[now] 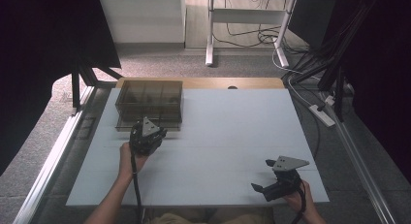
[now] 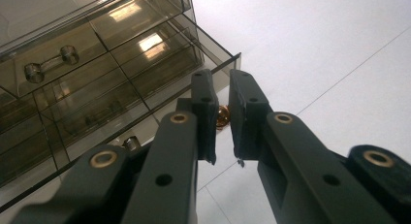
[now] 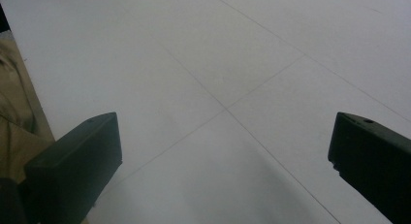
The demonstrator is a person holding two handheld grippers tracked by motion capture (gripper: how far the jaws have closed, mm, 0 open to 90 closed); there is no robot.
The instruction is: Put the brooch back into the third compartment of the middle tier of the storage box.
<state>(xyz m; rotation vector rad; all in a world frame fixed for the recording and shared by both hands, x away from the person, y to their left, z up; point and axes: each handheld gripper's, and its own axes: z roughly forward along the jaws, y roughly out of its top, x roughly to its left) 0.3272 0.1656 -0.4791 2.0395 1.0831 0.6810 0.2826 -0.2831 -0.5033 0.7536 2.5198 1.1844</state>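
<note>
A small round copper-coloured knob [image 2: 223, 116] sits on the front of the lowest drawer of a smoky, see-through plastic drawer box [image 1: 149, 105], and the left gripper [image 2: 222, 93] has its two black fingers [image 2: 204, 95] closed on it from either side. The box stands at the far left of the white counter [image 1: 228, 136], its front facing the person. In the left gripper view the lowest drawer looks slid out a little, its clear front edge standing proud of the frame above, while a higher drawer with a dumbbell-shaped silver handle [image 2: 51, 63] seems shut — though I cannot be sure how far out the low one is. What lies inside the compartments is too dim to tell.

My reading: the knob is gripped and the drawer is partway through its travel, so the pull or push remains to be finished and the knob let go.

The right gripper [image 1: 265, 177] waits at the near right of the counter, well apart from the box, fingers spread wide with nothing between them — only bare white board ahead.
</note>
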